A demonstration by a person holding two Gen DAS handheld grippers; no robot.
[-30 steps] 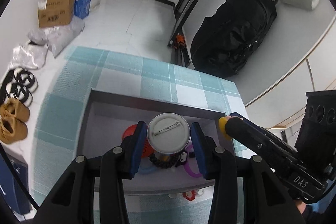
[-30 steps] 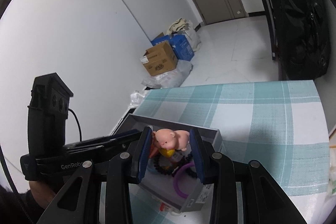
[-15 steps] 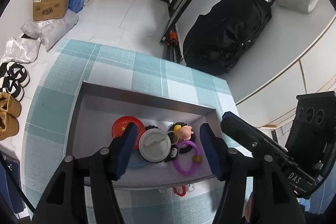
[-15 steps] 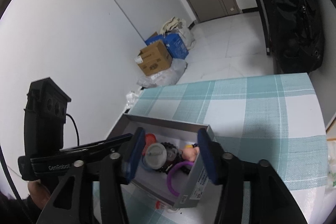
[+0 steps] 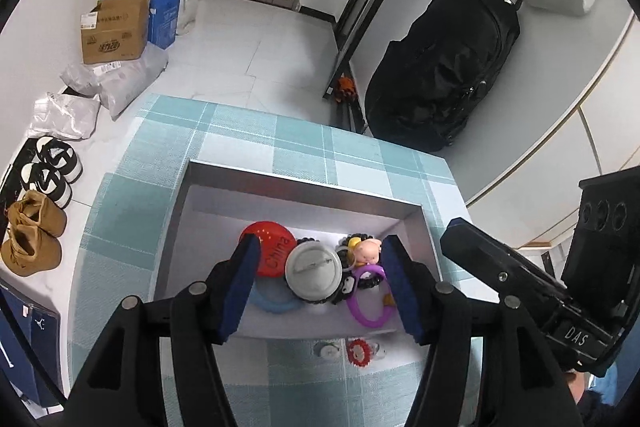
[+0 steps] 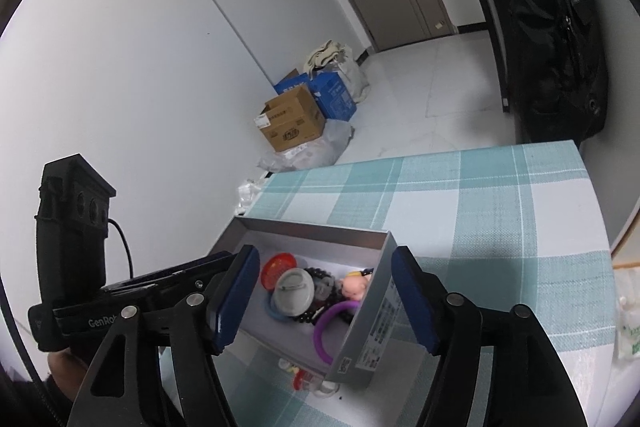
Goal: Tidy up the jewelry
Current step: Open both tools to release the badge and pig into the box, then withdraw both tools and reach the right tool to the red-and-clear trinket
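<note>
Left wrist view: the left gripper (image 5: 320, 283) hangs spread wide and empty over the grey box (image 5: 304, 183) on the checked table (image 5: 248, 135). The silver pin badge (image 5: 314, 271), red badge (image 5: 272, 253), pig charm (image 5: 367, 251) and purple ring (image 5: 370, 297) cluster at the box's near-right corner. A small red trinket (image 5: 357, 348) lies outside the near wall, nearer this gripper

Right wrist view: the right gripper (image 6: 324, 301), also open and empty, straddles the box's right wall (image 6: 370, 311)
</note>
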